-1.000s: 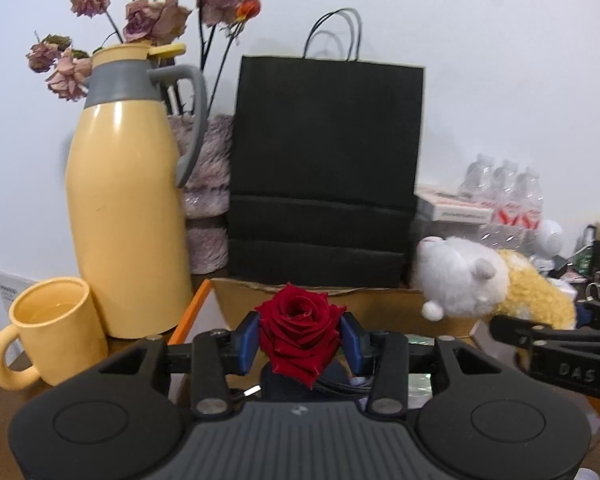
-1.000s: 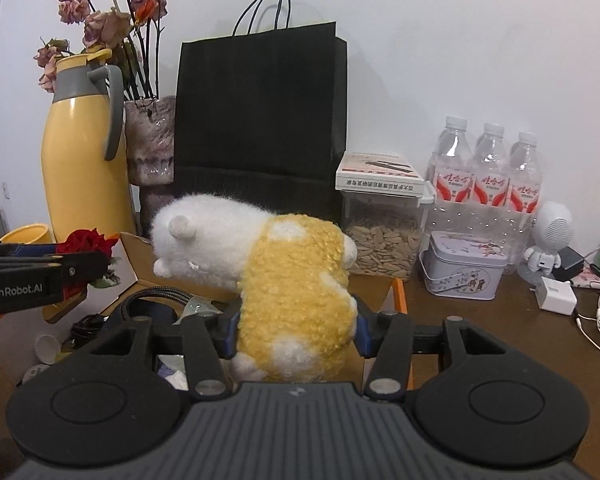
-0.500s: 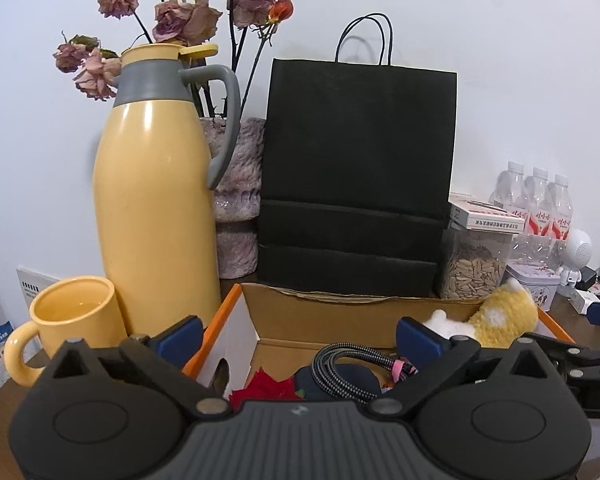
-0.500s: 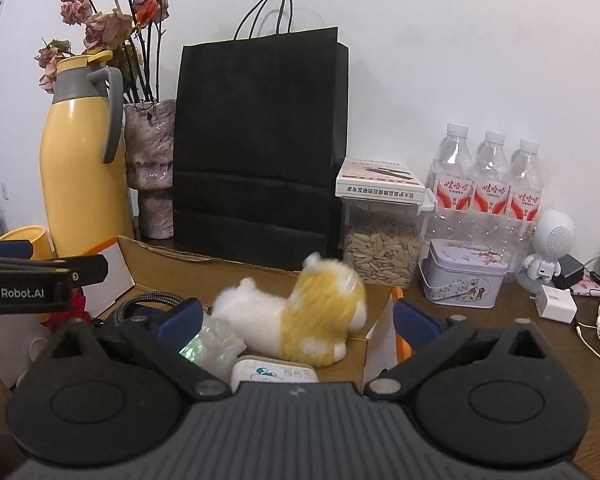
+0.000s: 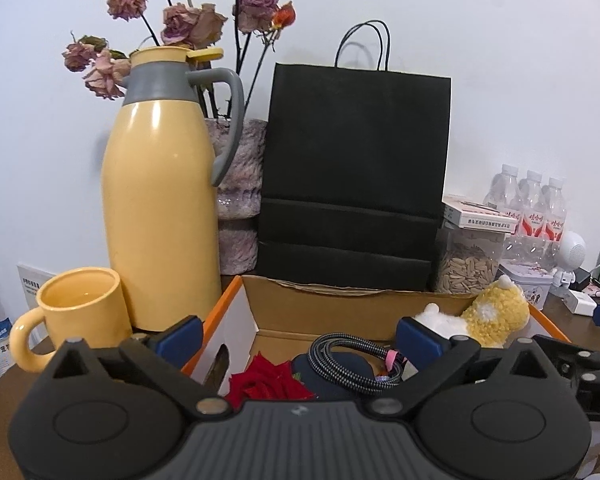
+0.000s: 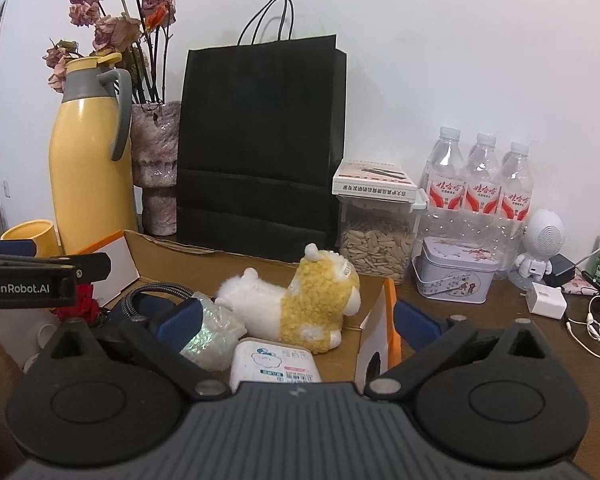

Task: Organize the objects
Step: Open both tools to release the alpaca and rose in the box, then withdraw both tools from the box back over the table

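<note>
Both drops done since a second ago: my left gripper (image 5: 298,334) let the velvety red rose (image 5: 269,380) go and my right gripper (image 6: 296,322) released the fuzzy yellow-and-white plush (image 6: 300,304). Both sets of tongs now spread wide, empty. Rose and plush lie inside the cardboard box (image 6: 204,256), rose beside a braided cable coil (image 5: 352,364).

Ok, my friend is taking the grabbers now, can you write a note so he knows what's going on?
Left gripper: open, holding nothing, above the box's left side.
Right gripper: open, holding nothing, above the box's right side.
Cardboard box: on the table in front of the black paper bag.
Already in the box: the red rose at the left, the plush toy lying on its side at the right, a coiled braided cable, a shiny wrapped item and a small white packet.
Left to do: not clear from these views; the yellow mug and tin stand outside the box.
</note>
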